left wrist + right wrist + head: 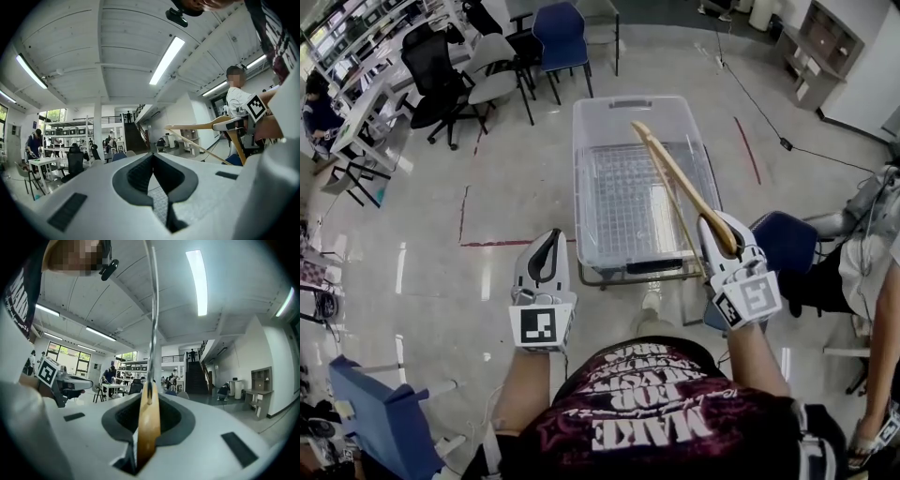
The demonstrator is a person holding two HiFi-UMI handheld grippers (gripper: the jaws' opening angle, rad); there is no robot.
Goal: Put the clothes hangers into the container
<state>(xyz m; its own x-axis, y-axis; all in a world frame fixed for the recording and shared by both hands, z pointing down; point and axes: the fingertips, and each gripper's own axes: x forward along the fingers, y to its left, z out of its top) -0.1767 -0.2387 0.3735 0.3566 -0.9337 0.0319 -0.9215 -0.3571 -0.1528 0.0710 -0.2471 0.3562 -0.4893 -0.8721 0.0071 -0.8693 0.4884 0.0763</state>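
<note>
- The container [642, 178], a clear bin, stands on the floor straight ahead of the person, its long side running away from them. Both hands are at its near end. Its bottom shows only a grid pattern, and I cannot tell whether any hangers lie in it.
- The hanger [680, 183] is wooden. Its long axis slants from the right hand up and leftward across the open container, so the far tip already hangs over the middle of the bin, and it is above the rim, not inside. In the right gripper view the wood [149, 427] stands on edge, with the wire hook [152, 310] rising straight up.
- The right hand-held gripper [722, 239] is clenched on one end of the hanger, just beside the container's near right corner. It is the nearer hand, and I judge that lowering and releasing would do it.
- The left hand-held gripper [546, 258] has its jaws together on nothing, just off the near left corner, well apart from the hanger.
</note>
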